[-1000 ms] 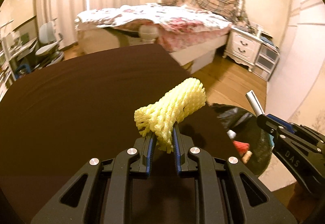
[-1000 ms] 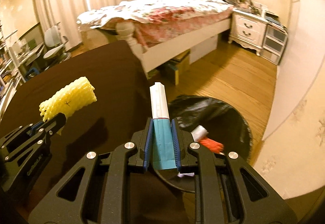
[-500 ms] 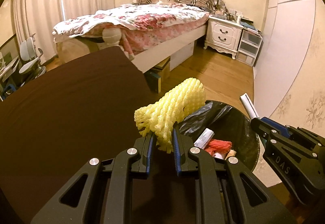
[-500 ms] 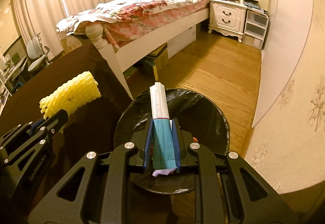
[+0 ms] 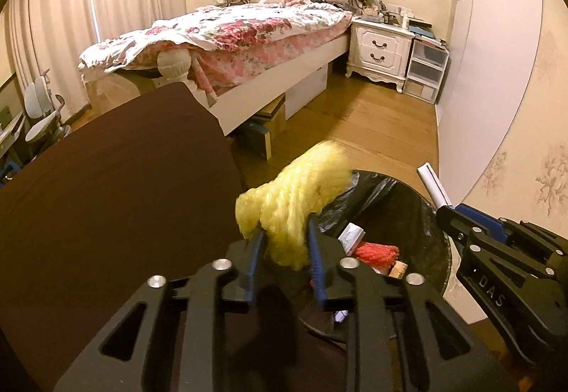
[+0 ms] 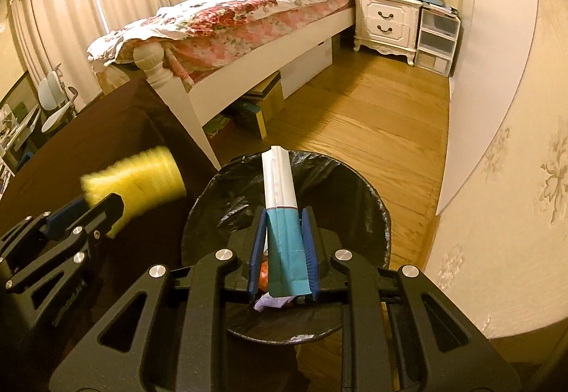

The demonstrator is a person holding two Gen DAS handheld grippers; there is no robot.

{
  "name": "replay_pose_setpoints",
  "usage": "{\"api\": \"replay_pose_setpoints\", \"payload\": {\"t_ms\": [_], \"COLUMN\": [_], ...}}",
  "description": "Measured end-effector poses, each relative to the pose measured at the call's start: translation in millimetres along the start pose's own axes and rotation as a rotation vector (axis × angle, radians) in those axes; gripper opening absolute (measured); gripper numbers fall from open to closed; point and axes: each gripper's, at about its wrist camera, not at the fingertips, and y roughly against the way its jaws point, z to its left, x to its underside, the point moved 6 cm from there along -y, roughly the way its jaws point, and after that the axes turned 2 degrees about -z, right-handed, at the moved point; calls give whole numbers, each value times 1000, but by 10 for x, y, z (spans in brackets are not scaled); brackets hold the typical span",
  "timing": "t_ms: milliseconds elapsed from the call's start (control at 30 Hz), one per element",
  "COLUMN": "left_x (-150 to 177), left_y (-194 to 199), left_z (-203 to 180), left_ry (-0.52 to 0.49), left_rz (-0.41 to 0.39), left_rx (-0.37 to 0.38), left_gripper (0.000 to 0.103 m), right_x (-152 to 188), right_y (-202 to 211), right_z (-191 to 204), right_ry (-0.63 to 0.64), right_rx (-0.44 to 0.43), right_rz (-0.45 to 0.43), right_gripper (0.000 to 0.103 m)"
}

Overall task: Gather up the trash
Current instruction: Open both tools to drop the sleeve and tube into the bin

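In the left wrist view, the left gripper [image 5: 284,243] is seen with its jaws opening around the yellow foam net [image 5: 294,203], a soft meshed sleeve blurred between the pads. The black-lined trash bin [image 5: 397,200] sits just ahead and right of the fingers; release is best finished only once the net is carried fully over that rim.

In the right wrist view, the right gripper [image 6: 283,243] is clenched on a flat teal-and-white packet [image 6: 282,211], held directly above the bin's glossy crinkled liner [image 6: 348,189]
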Motion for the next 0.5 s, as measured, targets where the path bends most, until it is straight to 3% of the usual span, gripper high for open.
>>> {"api": "replay_pose_setpoints", "payload": {"t_ms": [100,300,500], "left_x": [-17,-30,-54], "left_y": [32,76,131], "left_z": [4,4,57], "left_ry": [7,27,53], "left_rz": [-18,-32,-50], "left_rx": [-1,0,-11], "left_gripper": [52,67,72], "right_x": [-1,-24,-49], "right_y": [1,29,107], "right_z": [-25,-37,-61], "right_ry": [-6,-4,6], "right_rx": [4,10,29], "right_rz": [0,-4,-22], "right_gripper": [31,46,59]}}
